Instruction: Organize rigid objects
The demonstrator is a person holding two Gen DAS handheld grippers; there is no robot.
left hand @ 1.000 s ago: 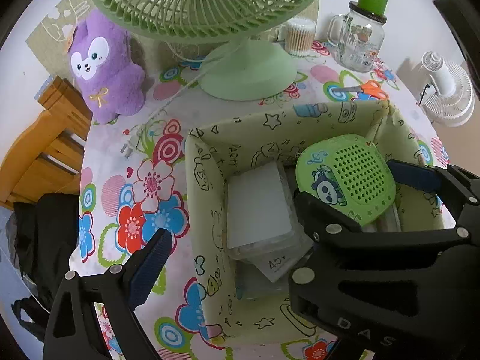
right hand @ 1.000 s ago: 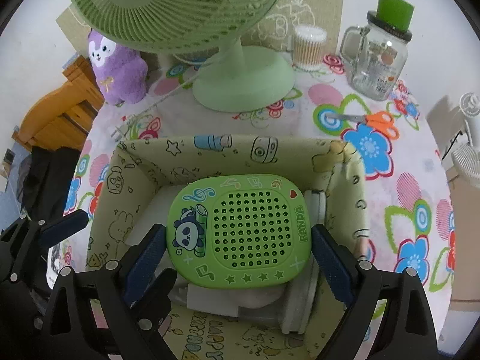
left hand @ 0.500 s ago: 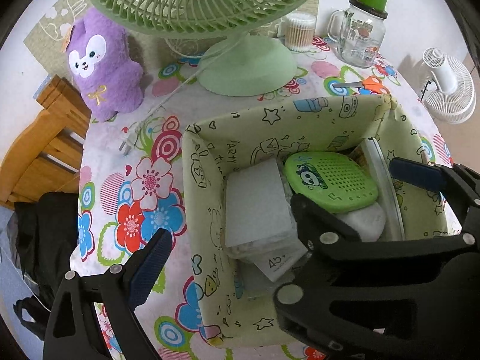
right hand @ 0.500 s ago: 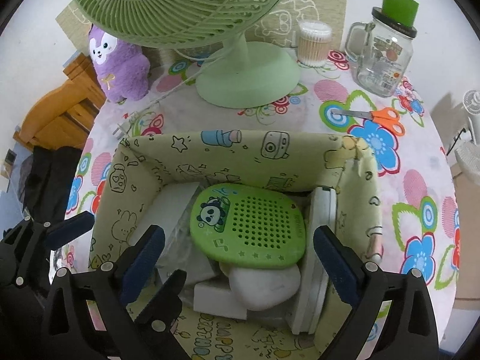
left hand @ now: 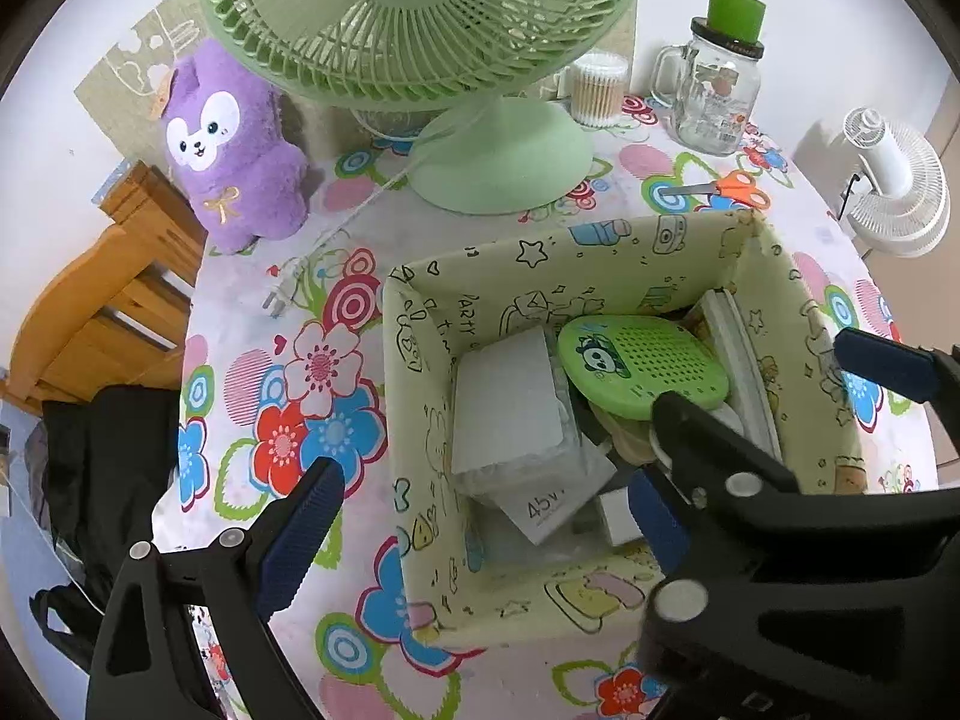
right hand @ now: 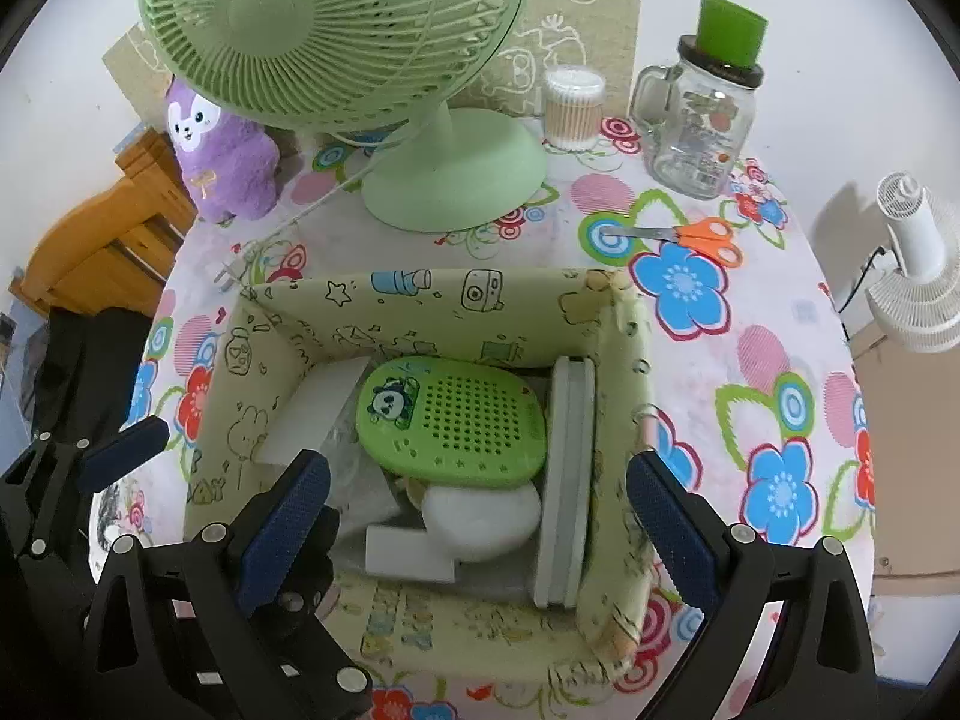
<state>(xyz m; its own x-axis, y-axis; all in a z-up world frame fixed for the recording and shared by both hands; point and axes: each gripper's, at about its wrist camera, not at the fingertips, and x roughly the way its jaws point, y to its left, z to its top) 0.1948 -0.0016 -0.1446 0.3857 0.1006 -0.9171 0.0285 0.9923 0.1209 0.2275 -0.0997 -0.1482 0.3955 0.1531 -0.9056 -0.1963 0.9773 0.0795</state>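
Note:
A green panda case [right hand: 450, 420] with a perforated face lies flat in the doodle-print fabric box [right hand: 420, 300], on top of a white rounded item [right hand: 480, 516]. My right gripper [right hand: 474, 480] hovers above it, open, pads well clear of both its sides. A white flat box [left hand: 504, 402] fills the box's left half, and a grey-white slab [right hand: 567, 480] stands on edge along the right wall. The left wrist view shows the green panda case [left hand: 642, 363] too. My left gripper [left hand: 486, 492] is open and straddles the fabric box's [left hand: 540, 252] left wall, holding nothing.
Behind the box stand a green table fan [right hand: 336, 18], a purple plush [right hand: 222, 162], a cotton swab tub [right hand: 573, 108] and a glass jar mug [right hand: 696, 114]. Orange scissors [right hand: 678, 237] lie at back right. A white fan [right hand: 918, 276] and a wooden chair [right hand: 96, 240] flank the table.
The green case was up between my right gripper's pads. It has dropped into the box and lies there. The right gripper has lifted and drawn back. The left gripper has stayed put.

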